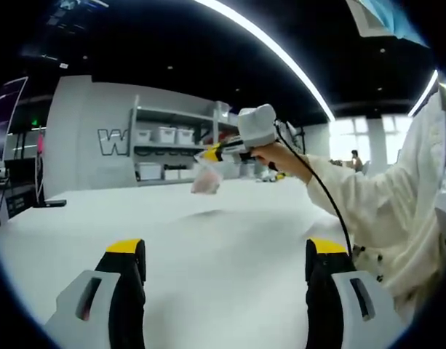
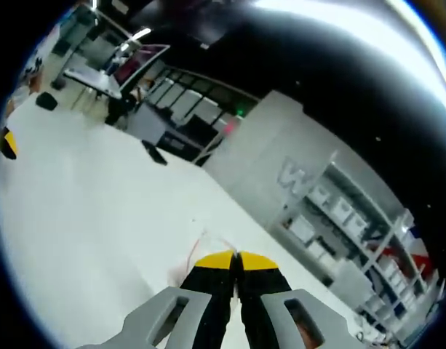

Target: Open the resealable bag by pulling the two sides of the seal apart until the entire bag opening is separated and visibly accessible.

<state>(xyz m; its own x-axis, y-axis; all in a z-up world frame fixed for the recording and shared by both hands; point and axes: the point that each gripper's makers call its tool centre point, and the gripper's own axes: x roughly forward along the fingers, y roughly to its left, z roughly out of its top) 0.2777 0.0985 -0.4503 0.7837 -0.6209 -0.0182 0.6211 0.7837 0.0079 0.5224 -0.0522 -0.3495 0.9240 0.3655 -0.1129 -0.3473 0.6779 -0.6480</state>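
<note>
In the left gripper view, a small clear resealable bag [image 1: 206, 179] with something pinkish inside hangs above the white table [image 1: 208, 240]. The right gripper [image 1: 212, 154], held by a person's hand [image 1: 275, 154], is shut on the bag's top edge. My left gripper [image 1: 226, 251] stands low over the table with its jaws wide apart and nothing between them, well short of the bag. In the right gripper view, the right gripper [image 2: 236, 259] has its yellow tips pressed together, and a thin clear edge of the bag [image 2: 196, 251] pokes out beside them. Most of the bag is hidden there.
A person's white sleeve [image 1: 397, 211] fills the right side. Shelves with white bins [image 1: 164, 138] stand behind the table by a grey wall. A small dark object [image 1: 51, 203] lies at the table's far left. Desks and a monitor [image 2: 139, 62] lie beyond.
</note>
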